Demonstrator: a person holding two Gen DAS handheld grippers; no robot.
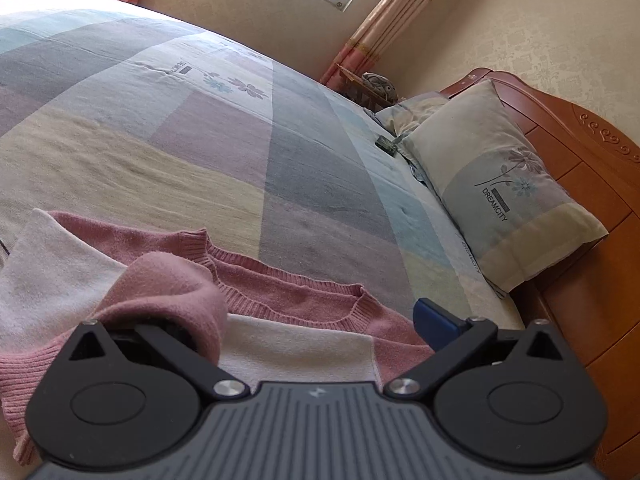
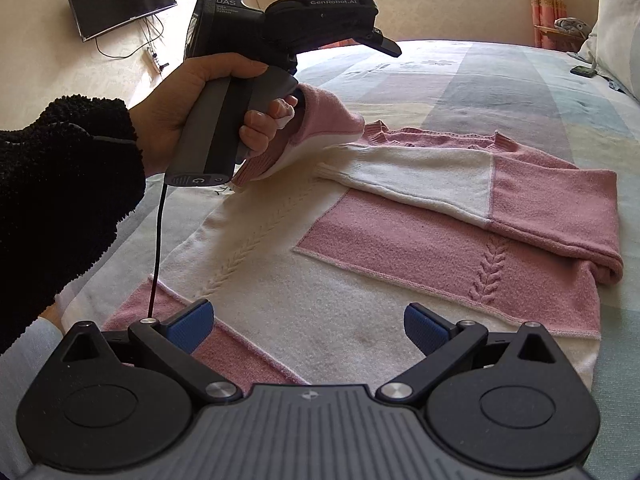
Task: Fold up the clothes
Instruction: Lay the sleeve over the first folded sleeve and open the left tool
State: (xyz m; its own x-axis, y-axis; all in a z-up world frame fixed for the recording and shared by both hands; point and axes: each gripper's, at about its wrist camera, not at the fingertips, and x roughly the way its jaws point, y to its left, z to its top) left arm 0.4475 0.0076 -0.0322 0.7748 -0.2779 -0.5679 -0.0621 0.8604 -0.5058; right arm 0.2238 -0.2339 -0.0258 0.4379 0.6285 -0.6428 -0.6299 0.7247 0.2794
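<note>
Indoors, one pink-and-cream cable-knit sweater (image 2: 400,264) is lying on a checked bedspread (image 1: 180,128); two grippers, left (image 1: 320,312) and right (image 2: 308,320), are hovering wide open, empty.

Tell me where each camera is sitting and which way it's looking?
Left wrist view: sits on the left tool, low over the sweater's neckline, looking across the bed toward the pillow and window; a sleeve fold drapes over one of its fingers, and only the tool's own parts show.
Right wrist view: sits on the right tool, at the sweater's hem, looking up the bed toward the window; it shows the person's left hand holding the left tool.
Both share the sweater, bed and window.
</note>
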